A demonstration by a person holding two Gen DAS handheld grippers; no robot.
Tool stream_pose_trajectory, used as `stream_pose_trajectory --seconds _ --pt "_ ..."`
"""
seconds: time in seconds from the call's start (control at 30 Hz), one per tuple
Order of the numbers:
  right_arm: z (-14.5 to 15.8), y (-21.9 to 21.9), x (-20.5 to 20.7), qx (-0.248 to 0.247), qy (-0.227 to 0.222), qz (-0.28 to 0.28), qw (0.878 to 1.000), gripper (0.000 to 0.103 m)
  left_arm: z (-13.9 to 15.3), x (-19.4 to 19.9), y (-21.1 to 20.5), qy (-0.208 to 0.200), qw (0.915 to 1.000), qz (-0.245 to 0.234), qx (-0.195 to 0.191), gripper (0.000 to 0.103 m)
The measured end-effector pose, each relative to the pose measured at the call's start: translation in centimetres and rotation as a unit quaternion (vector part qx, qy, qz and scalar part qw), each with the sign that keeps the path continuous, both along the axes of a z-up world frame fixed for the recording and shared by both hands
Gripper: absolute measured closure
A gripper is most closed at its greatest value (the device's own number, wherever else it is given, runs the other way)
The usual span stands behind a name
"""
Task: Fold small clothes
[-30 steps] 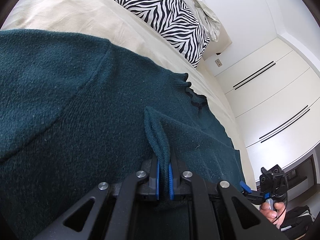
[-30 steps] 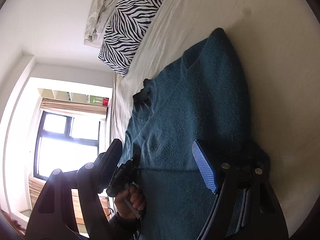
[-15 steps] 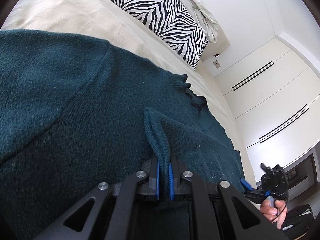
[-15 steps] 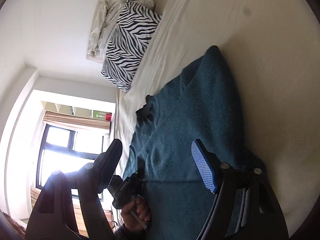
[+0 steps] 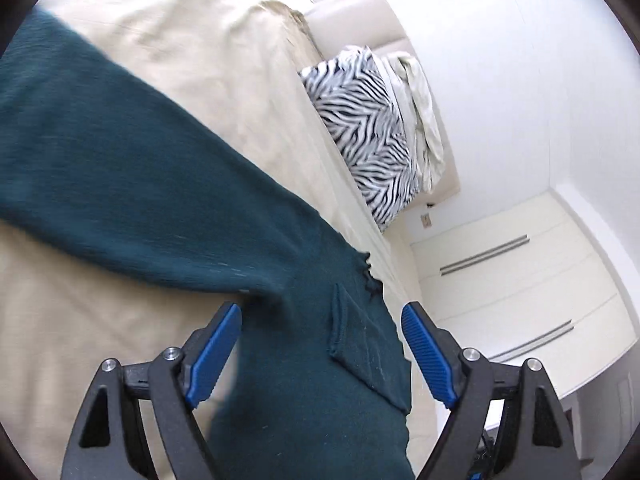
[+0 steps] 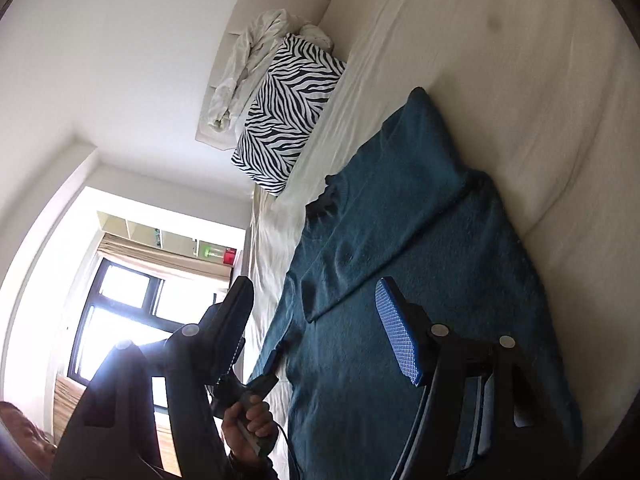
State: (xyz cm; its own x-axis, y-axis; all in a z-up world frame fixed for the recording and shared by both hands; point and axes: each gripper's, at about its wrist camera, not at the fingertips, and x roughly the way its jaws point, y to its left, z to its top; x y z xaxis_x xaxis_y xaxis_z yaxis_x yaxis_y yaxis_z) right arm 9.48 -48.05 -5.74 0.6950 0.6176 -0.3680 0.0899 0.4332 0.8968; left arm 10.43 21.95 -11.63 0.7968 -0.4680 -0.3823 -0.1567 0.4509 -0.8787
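A dark teal knitted sweater [image 5: 168, 200] lies flat on the beige bed [image 5: 192, 52], one sleeve stretching to the upper left. A folded-over flap [image 5: 356, 336] rests on its body. My left gripper [image 5: 322, 350] hovers just above that flap, its jaws opening, blue pads wide apart and nothing pressed between them. In the right wrist view the sweater [image 6: 400, 240] fills the middle. My right gripper [image 6: 318, 328] is above its lower part, jaws closing a little but still apart and holding nothing. A hand [image 6: 250, 420] holds the left gripper [image 6: 256, 384] at the sweater's edge.
A zebra-striped pillow [image 5: 368, 128] and a crumpled white cloth [image 5: 424, 108] lie at the head of the bed. White wardrobe doors [image 5: 520, 280] stand beyond the bed's side. In the right wrist view a bright window [image 6: 128, 312] is at the lower left.
The left gripper was shut on a raised fold of the sweater; now it has let go, opened wide and pulled back. The right gripper has also drawn back and up, showing more bed.
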Motion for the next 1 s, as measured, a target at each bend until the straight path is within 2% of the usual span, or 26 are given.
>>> stream_pose_trajectory --seconds 0.1,0.17,0.2,0.27,0.37,0.43,0.57,0.6,0.67,0.7,0.73,0.8,0.83,0.87,0.93,1.0 --pt "1.2 3.4 -1.8 0.007 -0.014 0.017 1.0 0.04 -1.8 -6.0 7.0 0.02 0.9939 0.1 -0.042 0.021" --pt "1.6 6.2 -2.4 0.012 -0.021 0.033 0.999 0.037 -2.5 -9.0 10.5 0.017 0.9865 0.148 -0.067 0.029" --pt "1.8 7.8 -2.7 0.012 -0.022 0.041 0.999 0.034 -2.5 -10.1 11.7 0.017 0.9832 0.169 -0.067 0.031" --pt "2.2 10.7 -2.9 0.004 -0.024 0.058 0.998 0.033 -2.0 -11.7 13.6 0.018 0.9757 0.213 -0.049 0.03" --pt "2.7 14.8 -2.8 -0.003 -0.023 0.089 0.996 0.033 -2.4 -12.0 15.8 0.03 0.9659 0.252 -0.05 0.027" --pt "3.2 17.2 -3.1 -0.009 -0.023 0.106 0.994 0.033 -3.0 -11.3 16.8 0.035 0.963 0.261 -0.055 0.027" --pt "3.9 19.9 -3.8 -0.021 -0.025 0.123 0.992 0.033 -3.2 -9.9 19.0 0.028 0.9541 0.288 -0.075 0.027" --pt "4.0 20.2 -3.9 -0.021 -0.025 0.124 0.992 0.033 -3.3 -9.5 19.4 0.028 0.9523 0.294 -0.079 0.029" --pt "4.0 20.3 -4.1 -0.022 -0.023 0.123 0.992 0.033 -3.7 -8.6 20.4 0.035 0.9481 0.303 -0.088 0.041" --pt "3.9 20.3 -4.3 -0.023 -0.021 0.122 0.992 0.033 -3.9 -8.2 21.1 0.037 0.947 0.304 -0.097 0.052" --pt "3.8 20.3 -4.4 -0.025 -0.02 0.122 0.992 0.033 -4.1 -7.6 21.4 0.039 0.9467 0.302 -0.105 0.066" --pt "3.4 20.0 -4.4 -0.025 -0.019 0.12 0.992 0.033 -4.3 -6.6 22.1 0.055 0.9466 0.297 -0.114 0.08" --pt "3.3 20.0 -4.5 -0.024 -0.018 0.119 0.992 0.033 -4.0 -6.1 22.0 0.056 0.9477 0.294 -0.11 0.082" --pt "2.9 19.6 -4.1 -0.023 -0.015 0.118 0.993 0.033 -3.1 -5.8 21.7 0.055 0.9514 0.289 -0.091 0.082" --pt "2.4 19.2 -4.0 -0.021 -0.013 0.115 0.993 0.033 -0.4 -4.6 20.3 0.045 0.9637 0.262 -0.027 0.091" --pt "1.8 18.8 -3.8 -0.017 -0.01 0.111 0.994 0.033 2.3 -2.4 17.4 0.028 0.9735 0.225 0.03 0.092"
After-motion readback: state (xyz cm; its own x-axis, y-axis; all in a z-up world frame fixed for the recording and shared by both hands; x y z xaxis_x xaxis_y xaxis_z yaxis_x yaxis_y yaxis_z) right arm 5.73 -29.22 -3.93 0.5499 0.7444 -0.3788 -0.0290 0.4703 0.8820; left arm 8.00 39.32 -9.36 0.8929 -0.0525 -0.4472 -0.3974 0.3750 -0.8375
